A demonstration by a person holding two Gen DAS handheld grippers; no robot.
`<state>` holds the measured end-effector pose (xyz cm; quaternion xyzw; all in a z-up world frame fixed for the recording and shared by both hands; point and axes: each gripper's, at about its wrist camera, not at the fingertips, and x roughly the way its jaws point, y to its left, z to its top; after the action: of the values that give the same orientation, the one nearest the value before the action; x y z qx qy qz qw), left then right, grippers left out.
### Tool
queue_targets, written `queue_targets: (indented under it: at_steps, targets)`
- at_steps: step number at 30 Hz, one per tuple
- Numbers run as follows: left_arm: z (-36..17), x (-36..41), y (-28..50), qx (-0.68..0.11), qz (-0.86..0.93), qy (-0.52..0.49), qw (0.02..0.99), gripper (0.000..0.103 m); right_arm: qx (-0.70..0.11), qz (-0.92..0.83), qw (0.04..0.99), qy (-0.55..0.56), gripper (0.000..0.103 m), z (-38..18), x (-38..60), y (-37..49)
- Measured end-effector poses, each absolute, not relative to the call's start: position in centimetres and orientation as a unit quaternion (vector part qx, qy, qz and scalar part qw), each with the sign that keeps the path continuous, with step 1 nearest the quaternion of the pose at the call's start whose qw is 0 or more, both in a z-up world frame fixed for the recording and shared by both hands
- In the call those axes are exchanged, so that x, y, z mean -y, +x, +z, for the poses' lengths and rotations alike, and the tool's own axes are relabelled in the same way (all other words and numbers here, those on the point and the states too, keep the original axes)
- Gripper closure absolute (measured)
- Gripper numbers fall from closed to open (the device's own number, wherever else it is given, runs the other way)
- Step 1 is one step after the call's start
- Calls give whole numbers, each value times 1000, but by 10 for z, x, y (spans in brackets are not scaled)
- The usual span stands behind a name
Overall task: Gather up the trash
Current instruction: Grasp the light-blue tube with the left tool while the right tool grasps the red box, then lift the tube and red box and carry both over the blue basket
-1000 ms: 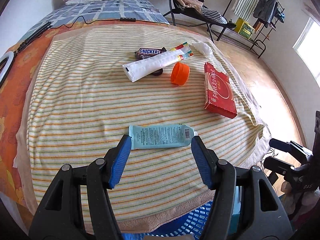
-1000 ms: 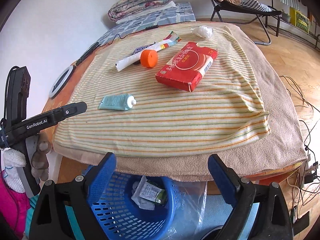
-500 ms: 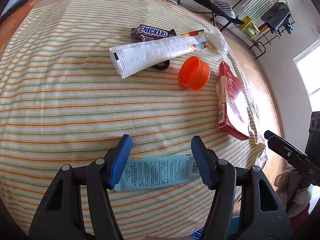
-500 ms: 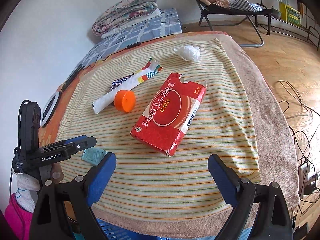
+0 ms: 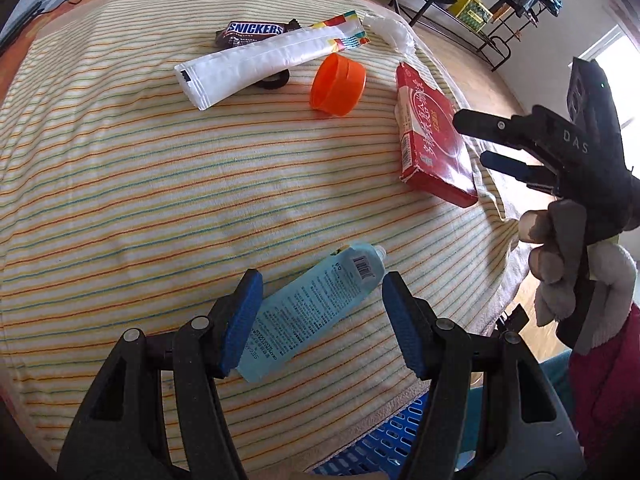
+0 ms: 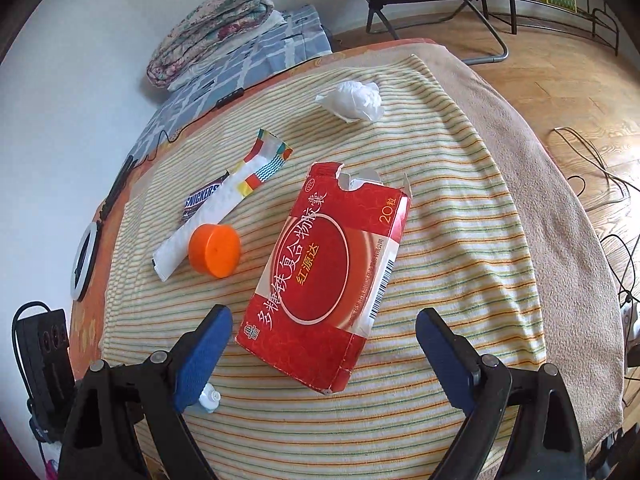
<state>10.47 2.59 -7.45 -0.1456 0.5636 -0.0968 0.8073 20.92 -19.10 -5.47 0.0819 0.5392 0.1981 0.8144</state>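
since the earlier frames both grippers have come in over the bed: the left gripper (image 5: 320, 320) has dropped onto the pale blue squeeze tube with a barcode (image 5: 316, 308), and the right gripper (image 6: 322, 360) has swung from above the blue slotted plastic basket (image 5: 380, 444) to the flat red cardboard medicine box (image 6: 328, 276).

nothing on the striped towel (image 5: 160, 200) is picked up yet. the tube, the box, the orange plastic cap (image 5: 338, 84), the long white paper wrapper with a coloured end (image 5: 272, 60), the brown snickers bar (image 5: 252, 32) and the crumpled white tissue (image 6: 352, 100) all lie there. both pairs of fingers stand apart: the left pair straddles the tube without pressing, the right pair flanks the box's near end.

in the left view the tube lies low and centre, its long axis diagonal, nozzle toward the upper right, crimped end lower left by the left finger. in the right view the box's long axis runs lower left to upper right, torn flap at the top.
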Motion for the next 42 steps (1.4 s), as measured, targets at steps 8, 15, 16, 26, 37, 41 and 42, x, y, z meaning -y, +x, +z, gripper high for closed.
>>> queue_targets:
  at_steps: [8, 15, 16, 26, 37, 41, 42]
  targets:
    - [-79, -3, 86, -565, -84, -52, 819, 39, -543, 148, 825, 58, 0, -65, 175, 232]
    - [-80, 7, 85, -562, -65, -12, 824, 55, -541, 135, 829, 46, 0, -68, 161, 243]
    - [-80, 8, 85, -560, -63, -7, 826, 57, -541, 133, 829, 42, 0, -69, 158, 244]
    - [-82, 19, 84, -548, -60, 37, 834, 52, -550, 121, 826, -14, 0, -86, 138, 246]
    - [-75, 9, 83, -533, -29, 23, 845, 67, -547, 143, 825, 13, 12, -82, 157, 239]
    - [-68, -2, 82, -527, -22, 2, 850, 67, -537, 157, 828, 25, 13, -75, 163, 233]
    - [-66, -4, 82, -524, -20, -1, 851, 67, -533, 161, 830, 27, 13, -72, 165, 232]
